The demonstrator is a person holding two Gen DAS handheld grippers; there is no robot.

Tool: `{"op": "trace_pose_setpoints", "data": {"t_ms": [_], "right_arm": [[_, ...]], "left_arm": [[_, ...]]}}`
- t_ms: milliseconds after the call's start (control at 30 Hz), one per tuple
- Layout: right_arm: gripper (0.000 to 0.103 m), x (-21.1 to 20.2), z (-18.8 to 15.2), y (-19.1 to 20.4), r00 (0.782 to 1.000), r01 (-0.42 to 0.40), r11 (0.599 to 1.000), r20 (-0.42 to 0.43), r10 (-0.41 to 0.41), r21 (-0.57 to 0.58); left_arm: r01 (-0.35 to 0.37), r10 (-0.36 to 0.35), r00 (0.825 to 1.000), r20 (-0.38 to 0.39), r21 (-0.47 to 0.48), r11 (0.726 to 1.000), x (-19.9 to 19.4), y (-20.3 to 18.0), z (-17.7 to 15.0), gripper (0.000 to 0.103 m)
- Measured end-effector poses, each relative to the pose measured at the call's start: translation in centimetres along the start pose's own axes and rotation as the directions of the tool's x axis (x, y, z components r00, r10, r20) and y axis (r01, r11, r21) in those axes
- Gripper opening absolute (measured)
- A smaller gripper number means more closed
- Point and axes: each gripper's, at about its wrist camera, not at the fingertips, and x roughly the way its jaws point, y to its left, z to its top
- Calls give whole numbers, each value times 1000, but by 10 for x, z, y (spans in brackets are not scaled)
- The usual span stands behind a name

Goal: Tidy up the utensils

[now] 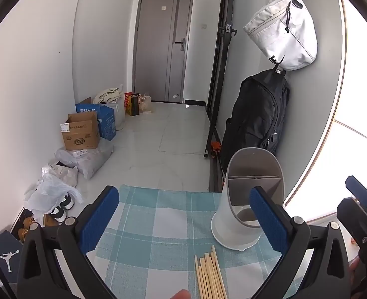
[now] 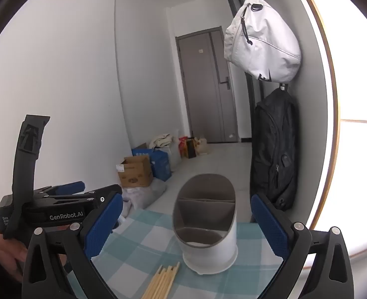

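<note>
1. While both hover over the blue-and-white checked tabletop (image 1: 158, 214), the left gripper (image 1: 183, 221) and right gripper (image 2: 186, 224) stand spread wide, holding nothing.
2. Bundled pale wooden chopsticks (image 1: 209, 274) lie nearest.
3. Just beyond, to their right, stands a white-and-grey divided plastic utensil holder (image 2: 208, 226).

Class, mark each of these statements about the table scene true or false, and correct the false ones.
1. The chopsticks lie on the checked tablecloth. True.
2. The utensil holder already contains chopsticks. False: its compartments are empty.
3. The left tongs are clamped on a chopstick. False: they are open with nothing between them.
4. The right tongs are open. True.
5. The utensil holder lies tipped on its side. False: it stands upright on the cloth.
</note>
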Motion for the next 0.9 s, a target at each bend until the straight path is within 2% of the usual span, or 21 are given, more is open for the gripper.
{"op": "trace_pose_setpoints", "data": {"t_ms": [267,367,900], "right_arm": [[103,-2,1,2,1000,-4,1000,-10,4,-9],[103,-2,0,-1,999,-37,999,-21,37,-5],[103,1,1,0,1000,-17,1000,-23,16,-5]], "left_arm": [[-14,13,999,30,45,999,-5,-7,-5,102],[6,-7,1000,6,26,1000,-1,-1,-5,102],[-3,3,1000,3,21,1000,-2,-2,-4,102]]}}
